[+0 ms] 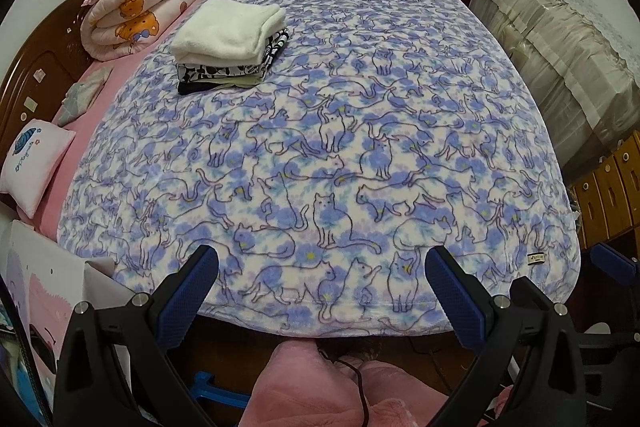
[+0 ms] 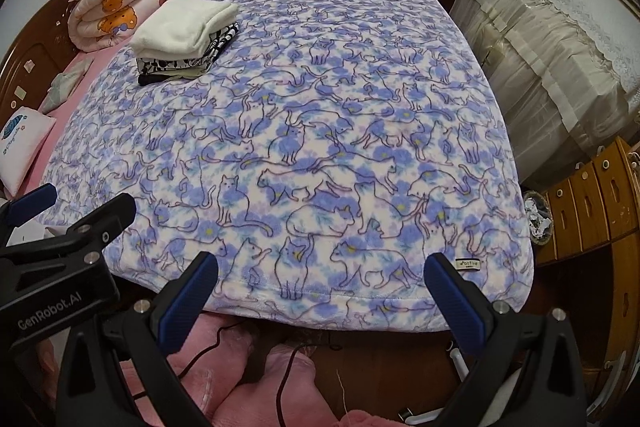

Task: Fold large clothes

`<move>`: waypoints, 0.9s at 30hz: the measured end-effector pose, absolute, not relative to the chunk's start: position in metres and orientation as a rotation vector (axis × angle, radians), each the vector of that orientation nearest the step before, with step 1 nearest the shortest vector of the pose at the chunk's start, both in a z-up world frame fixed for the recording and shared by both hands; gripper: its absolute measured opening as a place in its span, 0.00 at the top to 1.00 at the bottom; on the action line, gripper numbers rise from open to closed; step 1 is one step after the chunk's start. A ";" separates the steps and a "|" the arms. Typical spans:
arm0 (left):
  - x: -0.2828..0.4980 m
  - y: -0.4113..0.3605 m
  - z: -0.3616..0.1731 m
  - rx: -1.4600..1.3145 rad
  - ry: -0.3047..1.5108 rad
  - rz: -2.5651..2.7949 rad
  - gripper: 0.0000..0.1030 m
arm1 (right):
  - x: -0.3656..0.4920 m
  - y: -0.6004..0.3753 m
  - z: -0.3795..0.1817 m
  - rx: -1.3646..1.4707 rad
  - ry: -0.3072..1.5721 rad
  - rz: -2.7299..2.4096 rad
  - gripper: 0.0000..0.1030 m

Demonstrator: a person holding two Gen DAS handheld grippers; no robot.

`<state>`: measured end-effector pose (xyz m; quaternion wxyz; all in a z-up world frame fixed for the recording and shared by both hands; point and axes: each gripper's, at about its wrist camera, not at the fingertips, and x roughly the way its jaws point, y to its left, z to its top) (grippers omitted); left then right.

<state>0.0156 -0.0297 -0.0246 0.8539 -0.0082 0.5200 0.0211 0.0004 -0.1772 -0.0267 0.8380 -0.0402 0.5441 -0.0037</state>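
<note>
- Folded stack [image 1: 230,45], white piece on top, is sitting far-left on the bed, well apart from both tools; no unfolded garment is showing.
- Cat-print blanket [image 1: 320,147] is lying flat over the bed, near hem just ahead of both tools; probably the large piece to fold.
- Left gripper [image 1: 320,267] is hovering above the hem, fingers spread wide, holding nothing.
- Right gripper [image 2: 320,275] is doing the same, empty, near the label [image 2: 470,263].
- Judgement: spread the tools toward opposite near corners and pinch the hem only before lifting.
</note>
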 end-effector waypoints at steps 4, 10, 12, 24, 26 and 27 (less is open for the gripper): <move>0.015 -0.029 -0.025 -0.014 1.093 0.045 0.01 | 0.001 -0.177 -0.027 -0.086 1.149 -0.008 0.00; 0.015 -0.026 -0.028 -0.028 1.109 0.039 0.01 | 0.001 -0.177 -0.027 -0.085 1.155 -0.009 0.00; 0.014 -0.025 -0.030 -0.035 1.117 0.037 0.01 | 0.002 -0.176 -0.029 -0.086 1.160 -0.008 0.00; 0.014 -0.025 -0.033 -0.041 1.129 0.036 0.01 | 0.004 -0.184 -0.031 -0.092 1.170 -0.003 0.00; 0.014 -0.026 -0.032 -0.044 1.130 0.039 0.01 | 0.004 -0.183 -0.031 -0.093 1.168 -0.004 0.00; 0.015 -0.026 -0.032 -0.045 1.130 0.038 0.01 | 0.004 -0.183 -0.031 -0.094 1.167 -0.004 0.00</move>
